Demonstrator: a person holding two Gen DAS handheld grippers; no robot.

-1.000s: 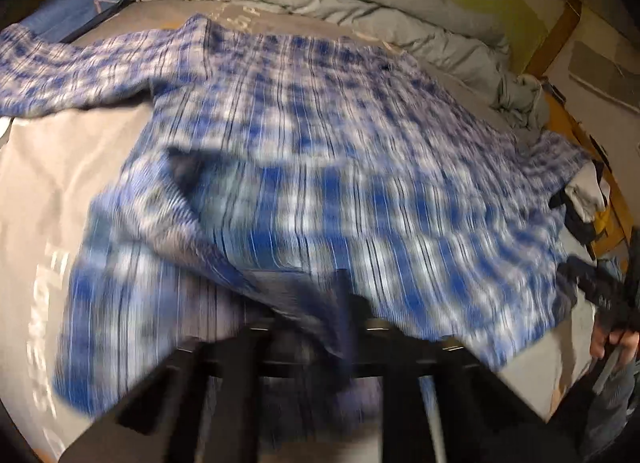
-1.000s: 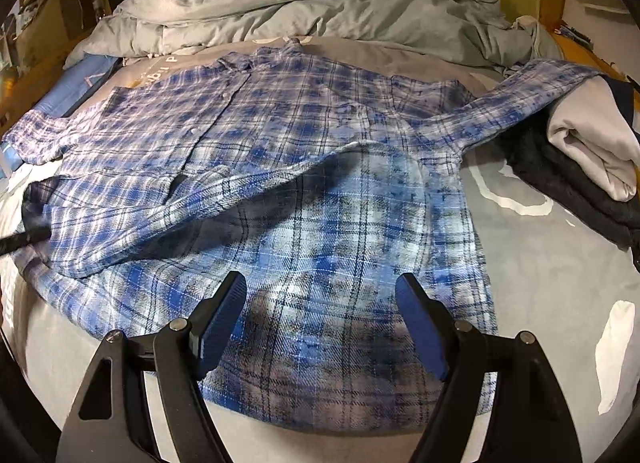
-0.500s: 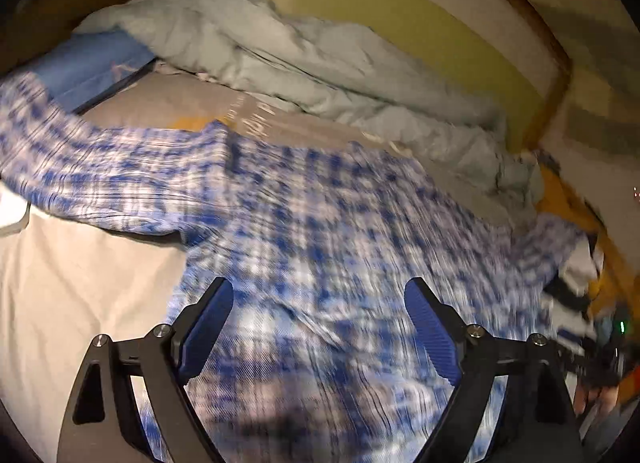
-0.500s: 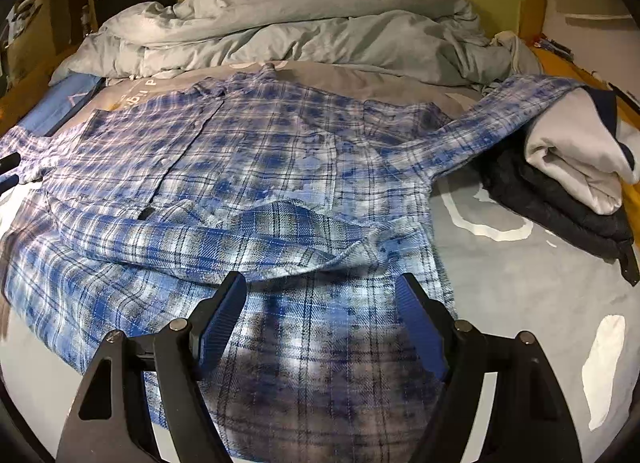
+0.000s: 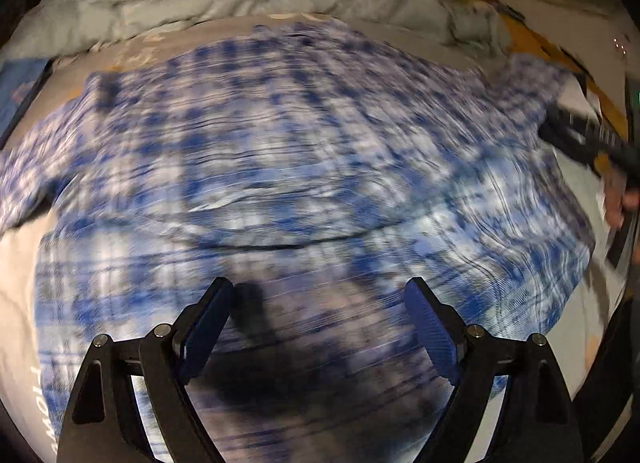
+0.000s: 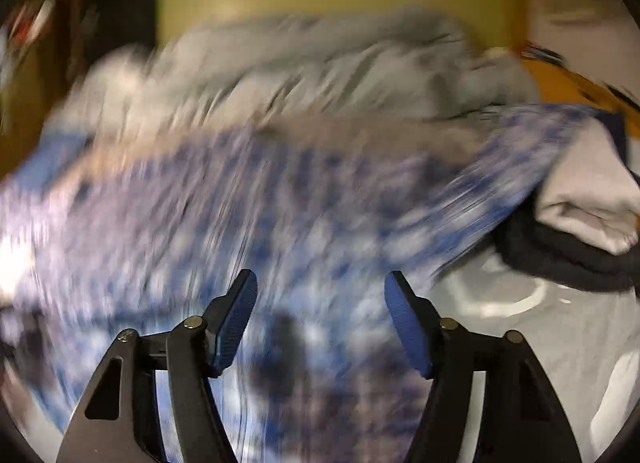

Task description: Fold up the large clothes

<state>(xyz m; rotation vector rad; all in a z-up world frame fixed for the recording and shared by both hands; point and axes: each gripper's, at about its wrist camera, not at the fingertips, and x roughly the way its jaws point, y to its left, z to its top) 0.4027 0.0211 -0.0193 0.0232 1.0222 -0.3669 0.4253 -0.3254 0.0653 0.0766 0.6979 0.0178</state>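
both grippers, left gripper (image 5: 318, 327) and right gripper (image 6: 320, 317), hung open and empty over the blue-and-white plaid shirt (image 5: 304, 167) spread on the bed (image 6: 520, 335); between folds, probably, with a sleeve to seize next.

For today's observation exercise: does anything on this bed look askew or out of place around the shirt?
The plaid shirt is not lying clear: its sleeve is draped up over the pile of folded clothes beside it, instead of lying flat on the bed.
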